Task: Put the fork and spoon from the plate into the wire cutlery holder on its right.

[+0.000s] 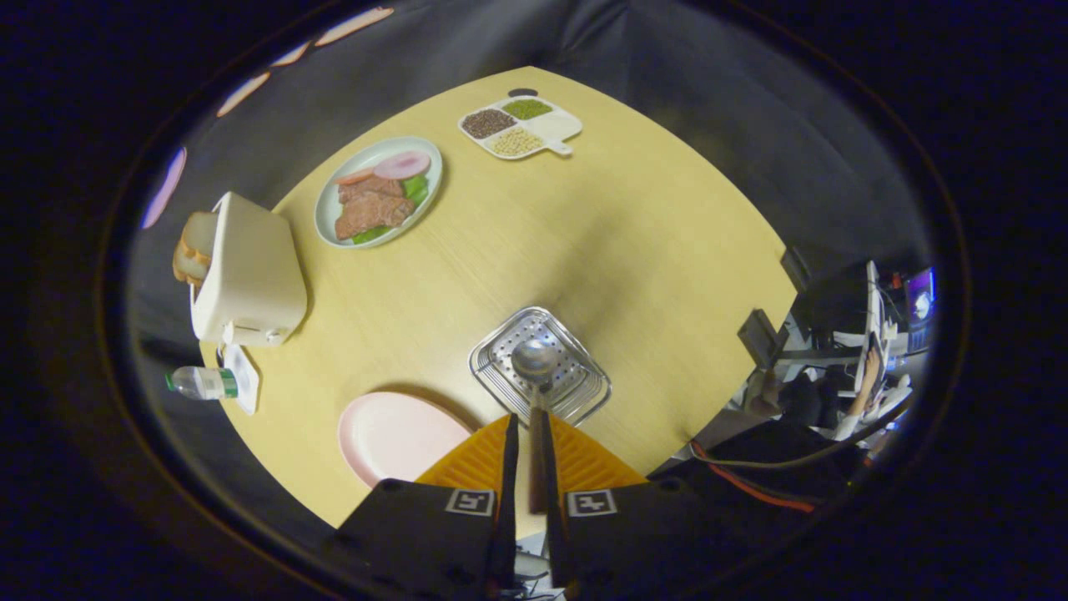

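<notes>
Steel, 1 spoon [534, 361] between 2 fingers [509, 434], 1 wire holder [501, 380]

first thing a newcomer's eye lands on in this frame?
Probably the spoon, pinched by its handle in the hand-held gripper, bowl hanging over the wire cutlery holder just ahead of the orange fingers. Next, the pink plate left of the holder looks bare. Farther off, the cream toaster with bread, and beyond it a plate of meat and greens.
</notes>
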{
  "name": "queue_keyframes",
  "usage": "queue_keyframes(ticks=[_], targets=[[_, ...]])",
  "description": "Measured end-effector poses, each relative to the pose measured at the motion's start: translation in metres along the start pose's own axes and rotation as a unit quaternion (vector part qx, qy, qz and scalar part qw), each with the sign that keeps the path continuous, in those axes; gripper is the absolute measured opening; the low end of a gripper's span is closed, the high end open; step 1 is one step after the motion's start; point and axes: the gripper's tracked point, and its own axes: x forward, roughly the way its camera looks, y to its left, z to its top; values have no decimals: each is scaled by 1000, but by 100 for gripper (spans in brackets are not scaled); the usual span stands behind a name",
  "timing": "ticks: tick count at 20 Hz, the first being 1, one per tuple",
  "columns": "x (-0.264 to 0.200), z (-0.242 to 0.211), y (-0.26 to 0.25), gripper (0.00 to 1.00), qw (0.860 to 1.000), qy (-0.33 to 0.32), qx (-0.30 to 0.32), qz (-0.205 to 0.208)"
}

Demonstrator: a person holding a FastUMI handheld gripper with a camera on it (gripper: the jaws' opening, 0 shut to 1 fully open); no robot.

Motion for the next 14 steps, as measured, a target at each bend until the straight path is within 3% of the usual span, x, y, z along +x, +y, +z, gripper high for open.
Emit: queue_keyframes(ticks=[4,10,14], targets=[[-11,-1,-1,100,999,-34,9,15],[-36,6,2,100,994,-105,-16,33],[-49,20,15,100,974,-200,-80,67]])
